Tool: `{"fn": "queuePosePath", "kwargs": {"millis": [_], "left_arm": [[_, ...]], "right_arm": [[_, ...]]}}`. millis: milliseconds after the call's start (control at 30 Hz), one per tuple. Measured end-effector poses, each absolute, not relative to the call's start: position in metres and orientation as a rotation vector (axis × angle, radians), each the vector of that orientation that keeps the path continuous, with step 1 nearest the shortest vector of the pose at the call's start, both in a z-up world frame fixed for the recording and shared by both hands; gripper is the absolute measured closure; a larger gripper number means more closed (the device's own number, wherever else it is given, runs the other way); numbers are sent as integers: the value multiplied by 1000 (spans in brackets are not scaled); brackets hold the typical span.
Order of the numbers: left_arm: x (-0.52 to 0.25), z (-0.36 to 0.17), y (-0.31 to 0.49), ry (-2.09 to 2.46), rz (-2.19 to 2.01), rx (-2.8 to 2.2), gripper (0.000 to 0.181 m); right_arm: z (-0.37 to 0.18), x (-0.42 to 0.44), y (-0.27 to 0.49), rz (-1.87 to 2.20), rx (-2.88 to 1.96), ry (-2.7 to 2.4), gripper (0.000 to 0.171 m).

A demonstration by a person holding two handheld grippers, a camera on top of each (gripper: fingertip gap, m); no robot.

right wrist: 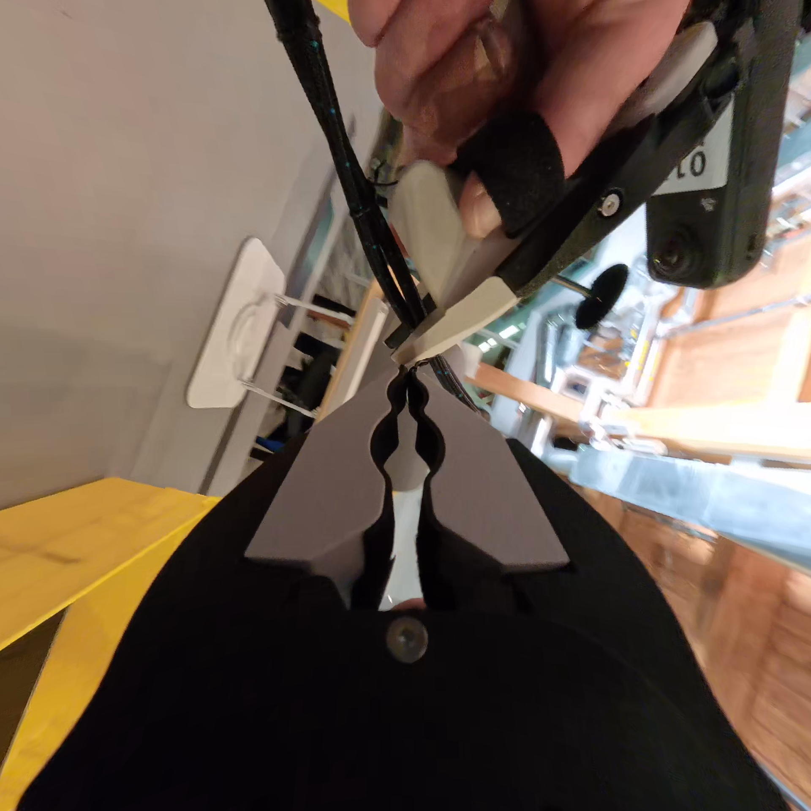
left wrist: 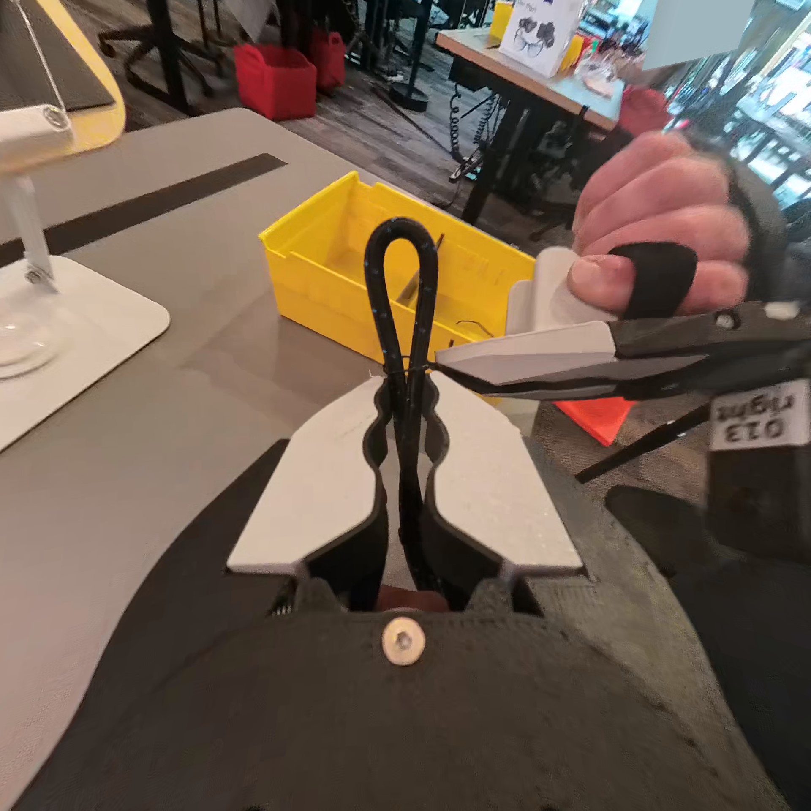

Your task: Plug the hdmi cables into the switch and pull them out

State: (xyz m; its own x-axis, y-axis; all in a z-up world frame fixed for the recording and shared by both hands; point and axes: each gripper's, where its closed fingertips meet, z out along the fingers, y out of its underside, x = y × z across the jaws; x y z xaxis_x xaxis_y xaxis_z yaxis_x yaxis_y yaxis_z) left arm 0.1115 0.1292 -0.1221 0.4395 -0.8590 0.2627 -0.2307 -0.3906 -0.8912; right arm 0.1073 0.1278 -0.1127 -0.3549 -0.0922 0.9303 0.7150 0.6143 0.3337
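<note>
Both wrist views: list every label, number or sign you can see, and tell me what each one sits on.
I don't repeat wording, so here is where each piece stands.
White tag, printed, on the right gripper's black body.
White sticker, partly cut off, on the left gripper's body.
White box on the far desk: print too small to read.

A smooth grey counter (left wrist: pixel 145 439) with a black strip (left wrist: pixel 145 206) running across it. At its left sits a white flat stand base (left wrist: pixel 83 324) with a white post rising from it. Toward the far right edge rests an open yellow plastic bin (left wrist: pixel 333 285), with a small orange piece (left wrist: pixel 592 417) just beside it.
</note>
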Motion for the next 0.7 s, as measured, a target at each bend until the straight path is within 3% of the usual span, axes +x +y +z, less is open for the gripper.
{"fn": "queuePosePath", "kwargs": {"millis": [67,100,133,233,300,467,700], "left_arm": [[111,-124,133,928,-876,-1832,169],[110,-120,135,923,-854,-1799,169],[107,-118,138,916,-806,-1771,169],[100,-103,141,946,-679,-1593,169],[95,-98,143,952,-612,-1535,169],[88,-88,142,992,-382,-1347,169],[92,-78,130,1024,-227,-1185,169]], "right_arm": [[-117,110,131,-802,-629,-1780,168],[-118,112,132,-722,-712,-1764,149],[-120,112,131,-601,-822,-1739,140],[-126,115,126,-181,-1161,-1601,138],[-121,111,117,227,-1350,-1411,146],[-83,106,111,1109,-1402,-892,149],[-84,91,117,1308,-1414,-739,144]]}}
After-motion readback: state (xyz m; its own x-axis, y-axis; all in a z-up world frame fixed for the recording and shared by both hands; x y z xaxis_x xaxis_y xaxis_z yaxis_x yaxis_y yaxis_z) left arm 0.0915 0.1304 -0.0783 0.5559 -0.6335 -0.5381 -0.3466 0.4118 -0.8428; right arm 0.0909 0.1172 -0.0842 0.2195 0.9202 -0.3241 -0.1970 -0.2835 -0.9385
